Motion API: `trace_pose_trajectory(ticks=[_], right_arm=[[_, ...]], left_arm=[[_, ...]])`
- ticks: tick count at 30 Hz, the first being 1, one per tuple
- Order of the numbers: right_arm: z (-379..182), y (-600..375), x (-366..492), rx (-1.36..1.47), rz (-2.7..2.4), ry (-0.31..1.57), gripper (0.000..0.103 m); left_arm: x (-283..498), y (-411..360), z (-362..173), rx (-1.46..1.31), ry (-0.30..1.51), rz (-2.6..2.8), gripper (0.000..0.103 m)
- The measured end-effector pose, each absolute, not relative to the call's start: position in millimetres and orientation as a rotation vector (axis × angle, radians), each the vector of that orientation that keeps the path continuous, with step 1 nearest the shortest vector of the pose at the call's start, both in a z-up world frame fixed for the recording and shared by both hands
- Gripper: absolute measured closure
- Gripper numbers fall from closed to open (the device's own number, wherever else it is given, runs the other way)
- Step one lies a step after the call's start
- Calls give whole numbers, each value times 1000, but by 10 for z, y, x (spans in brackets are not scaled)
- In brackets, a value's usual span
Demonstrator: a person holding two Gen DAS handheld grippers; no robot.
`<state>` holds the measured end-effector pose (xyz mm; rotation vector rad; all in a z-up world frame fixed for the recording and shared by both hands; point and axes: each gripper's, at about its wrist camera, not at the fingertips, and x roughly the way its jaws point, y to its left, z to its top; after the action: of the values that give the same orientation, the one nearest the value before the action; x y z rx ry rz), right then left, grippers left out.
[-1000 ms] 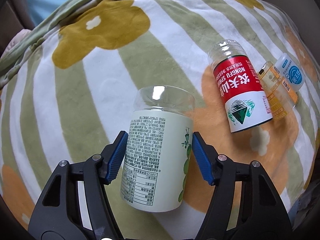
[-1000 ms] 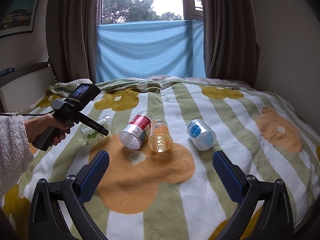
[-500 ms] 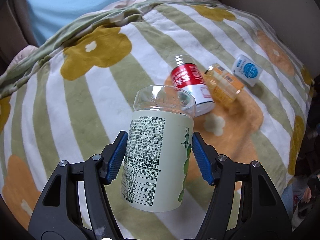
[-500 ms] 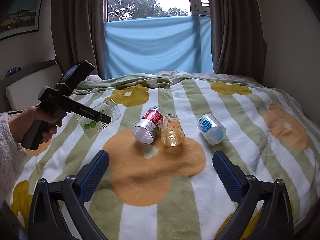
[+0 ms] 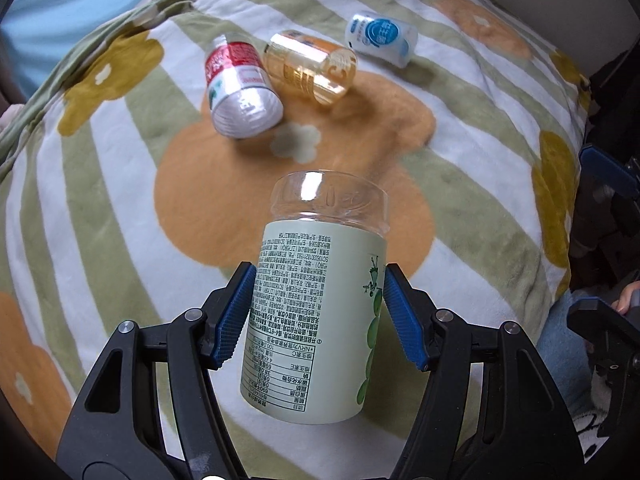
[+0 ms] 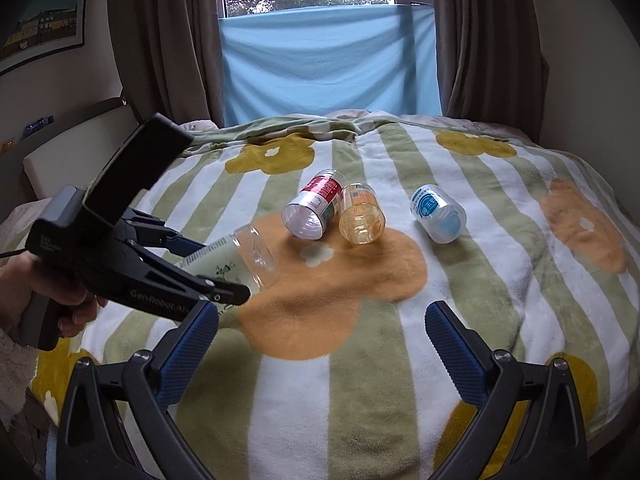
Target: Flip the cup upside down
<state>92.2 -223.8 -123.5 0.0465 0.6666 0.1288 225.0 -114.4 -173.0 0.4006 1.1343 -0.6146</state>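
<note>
My left gripper (image 5: 318,312) is shut on a clear cup with a pale green label (image 5: 316,320). It holds the cup in the air above the blanket, clear end pointing away from me. In the right wrist view the same cup (image 6: 236,262) is tilted, clear end toward the orange patch, held by the left gripper (image 6: 212,276). My right gripper (image 6: 320,344) is open and empty, low over the near part of the bed. Three other cups lie on their sides: red-labelled (image 5: 240,88), amber (image 5: 312,68), and blue-labelled (image 5: 380,38).
The bed is covered by a striped flower blanket (image 6: 500,272). A window with a blue cloth (image 6: 328,64) and brown curtains stand behind it. The headboard (image 6: 68,152) is at the left. The person's leg (image 5: 560,344) is at the bed's right edge.
My left gripper has lifted the green-label cup off the blanket and carried it rightward, over the orange patch. The right gripper has stayed open and moved a little closer.
</note>
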Motion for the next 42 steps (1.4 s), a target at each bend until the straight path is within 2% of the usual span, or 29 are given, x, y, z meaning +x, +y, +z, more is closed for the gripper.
trace_pose_trajectory(ticks=[6, 9, 10, 11, 12, 22, 26, 34, 37, 41, 42], right_arm=[[-1255, -2301, 866, 53, 127, 686, 0], [-1243, -2322, 845, 57, 124, 686, 0], [-1237, -2325, 841, 58, 124, 685, 0], [-1231, -2328, 836, 57, 123, 684, 0], [-1222, -2331, 833, 55, 121, 683, 0], [-849, -2454, 920, 126, 209, 688, 0], [-686, -2484, 1231, 239, 336, 814, 0], [-1430, -2383, 1978, 667, 426, 1305, 0], [-1641, -2240, 2115, 644, 367, 1380, 0], [-1937, -2201, 2226, 749, 317, 1447, 0], [-1990, -2203, 2243, 780, 313, 1452, 3]], left_arm=[[2174, -1186, -1954, 419, 1171, -581, 40], [2114, -1203, -2026, 447, 1169, -566, 35], [2097, -1206, -2039, 451, 1165, -560, 24], [2082, -1209, -2042, 457, 1155, -551, 8], [2064, -1209, -2034, 466, 1142, -545, 0], [1663, -897, -1444, 467, 979, -443, 0], [1456, -632, -1264, 363, 950, -404, 0], [1224, -316, -1234, 181, 923, -350, 0], [1168, -274, -1304, 166, 921, -340, 0], [1152, -227, -1407, 165, 939, -346, 0], [1148, -218, -1422, 166, 938, -348, 0]])
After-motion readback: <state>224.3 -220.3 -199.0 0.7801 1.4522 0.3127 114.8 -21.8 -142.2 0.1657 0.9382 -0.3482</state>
